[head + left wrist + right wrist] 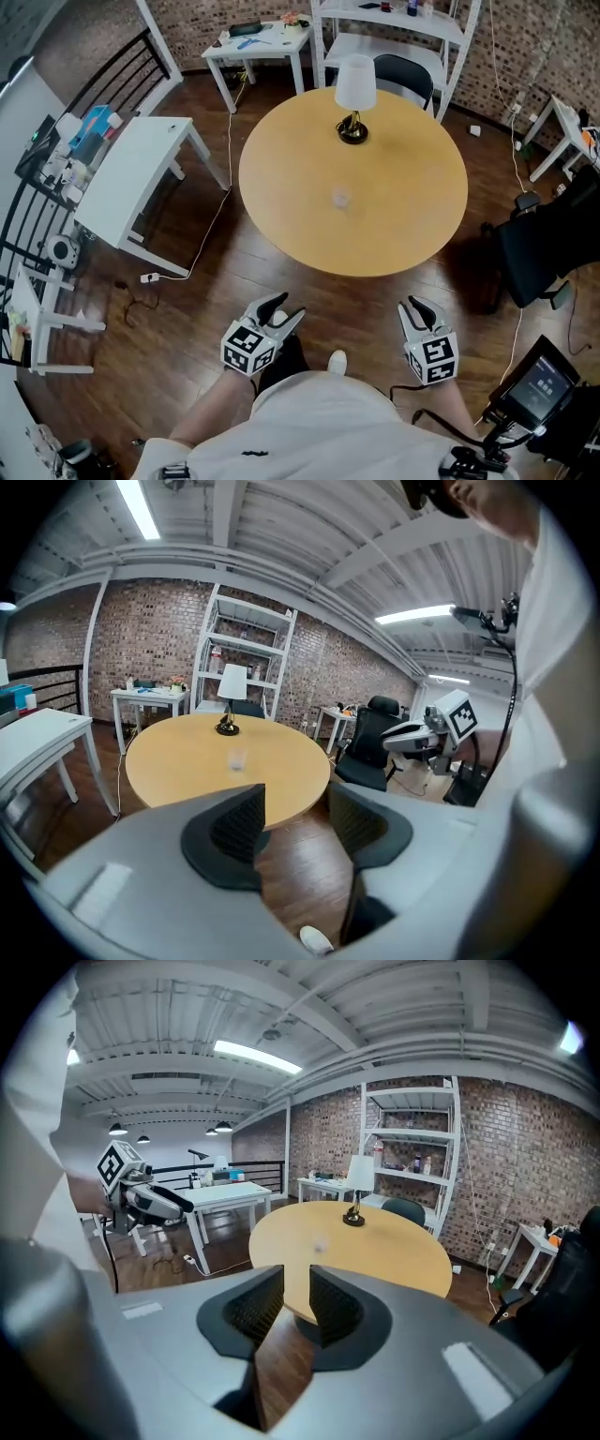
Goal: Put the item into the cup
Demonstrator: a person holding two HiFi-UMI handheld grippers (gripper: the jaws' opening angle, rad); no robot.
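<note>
Both grippers hang low, close to the person's body and well short of the table (412,220), which I take for an approach posture. The left gripper (284,310) has its jaws wide apart and the right gripper (415,311) has a narrower gap, with nothing between either pair. The cup (341,198), small and clear, stands alone near the table's middle, nearer the person than the lamp (354,94), and no item for it shows in any view. Bare floor (347,305) lies before the table's near edge, with a desk (131,173) off left and a chair (539,248) off right, so a straight reach looks open.
</note>
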